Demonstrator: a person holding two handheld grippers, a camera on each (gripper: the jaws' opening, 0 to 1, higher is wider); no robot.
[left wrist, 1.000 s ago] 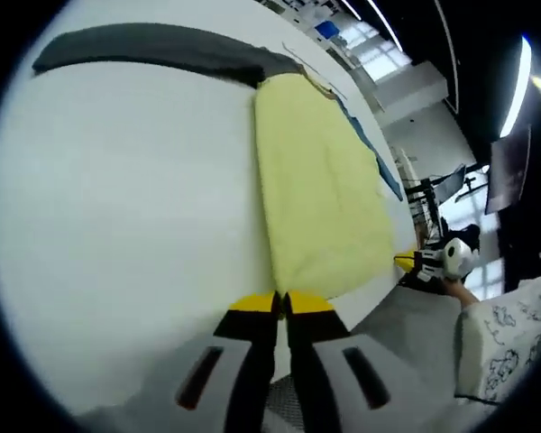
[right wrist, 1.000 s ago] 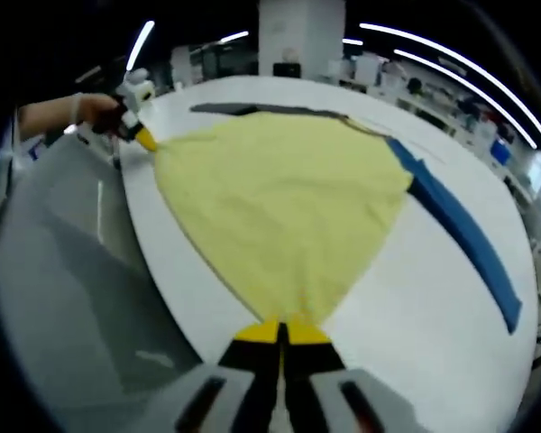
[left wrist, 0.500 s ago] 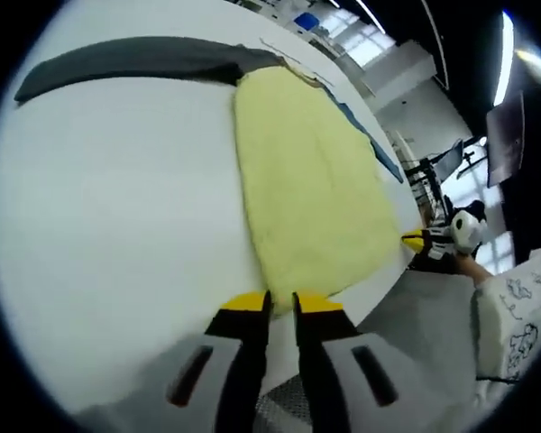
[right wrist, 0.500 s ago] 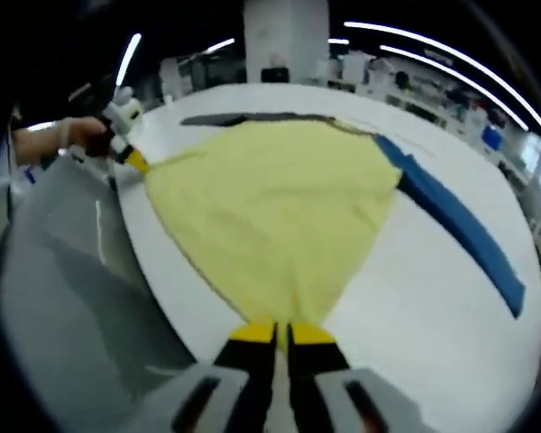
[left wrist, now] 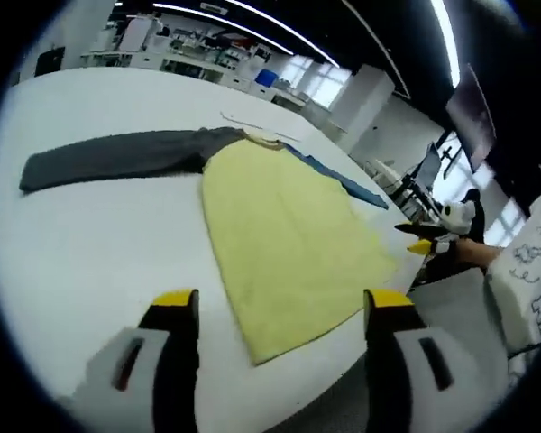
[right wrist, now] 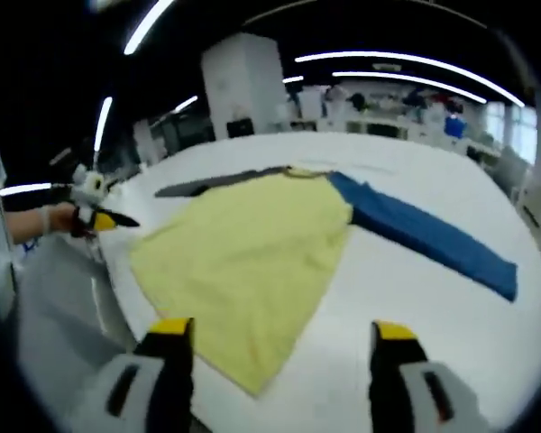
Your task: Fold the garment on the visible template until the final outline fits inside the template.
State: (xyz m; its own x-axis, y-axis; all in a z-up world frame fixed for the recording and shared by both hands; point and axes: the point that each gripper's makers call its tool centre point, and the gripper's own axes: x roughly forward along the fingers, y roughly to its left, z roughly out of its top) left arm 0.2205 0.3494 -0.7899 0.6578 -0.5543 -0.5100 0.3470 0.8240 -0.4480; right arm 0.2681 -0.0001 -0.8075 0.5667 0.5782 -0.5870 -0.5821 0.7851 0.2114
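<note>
Both grippers' jaws let go, now wide; 1 garment [left wrist: 284, 239], 2 sleeves.

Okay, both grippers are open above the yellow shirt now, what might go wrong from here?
The yellow shirt's hem lies close to the white table's near edge, so a careless grab could drag it off. The grey sleeve and blue sleeve are spread wide; folding the body first may leave them sticking out. No template outline is visible to me, so fit is hard to judge.

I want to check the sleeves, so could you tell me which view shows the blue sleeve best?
The right gripper view: the blue sleeve lies there full length. The left gripper view shows it as a thin strip behind the yellow body.
</note>
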